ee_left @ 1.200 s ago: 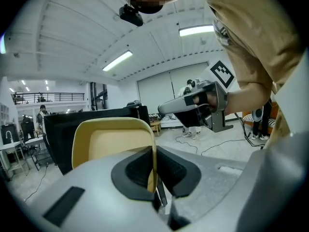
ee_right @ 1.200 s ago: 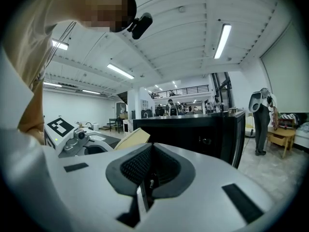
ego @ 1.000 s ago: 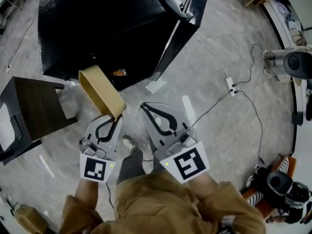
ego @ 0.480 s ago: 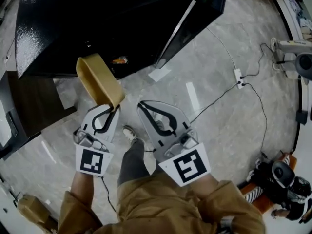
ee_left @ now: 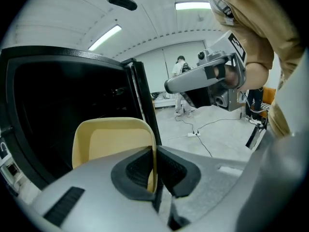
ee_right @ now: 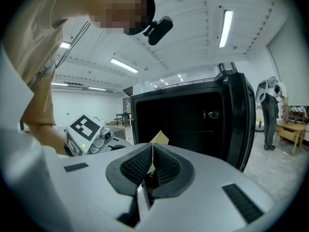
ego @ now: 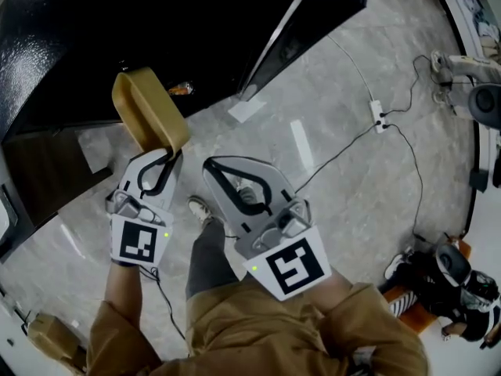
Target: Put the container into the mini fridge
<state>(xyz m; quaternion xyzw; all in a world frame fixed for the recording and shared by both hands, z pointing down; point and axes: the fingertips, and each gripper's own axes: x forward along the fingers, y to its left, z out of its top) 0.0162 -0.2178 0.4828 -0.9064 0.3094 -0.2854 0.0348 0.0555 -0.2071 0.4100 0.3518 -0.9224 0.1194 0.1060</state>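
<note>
Holding: the left gripper point(ego: 172, 152) has its fingers clamped on one thin side wall of the container point(ego: 145, 110), near the container's close end. The wall stands edge-on between the ribbed black pads.
Container place: in the air above the floor point(ego: 344, 171), just in front of the fridge point(ego: 94, 30) opening, not yet inside.
Key relation: the container's long axis runs straight on from the left fingers, up and to the left in the head view, towards the dark opening. Its far end is already close to the fridge's front edge. I judge the next move to be a push along that same line.
Nearer arm: the left, which carries it. The right gripper point(ego: 209, 164) is just beside, its fingers together with nothing in them. Its own view shows only a corner of the container beyond the tips.
Door: the door point(ego: 291, 39) is swung open on the right, well clear of the container's path.
Container make: tan, matte, likely plastic. It is a shallow oblong tub with rounded corners and thin walls, its hollow side turned to the left in the left gripper view. It looks empty.
Fridge make: black and glossy with a speckled sheen on top. The inside is too dark to make out shelves.
Risk: a thin wall held at one end may flex or twist, as I judge it.
</note>
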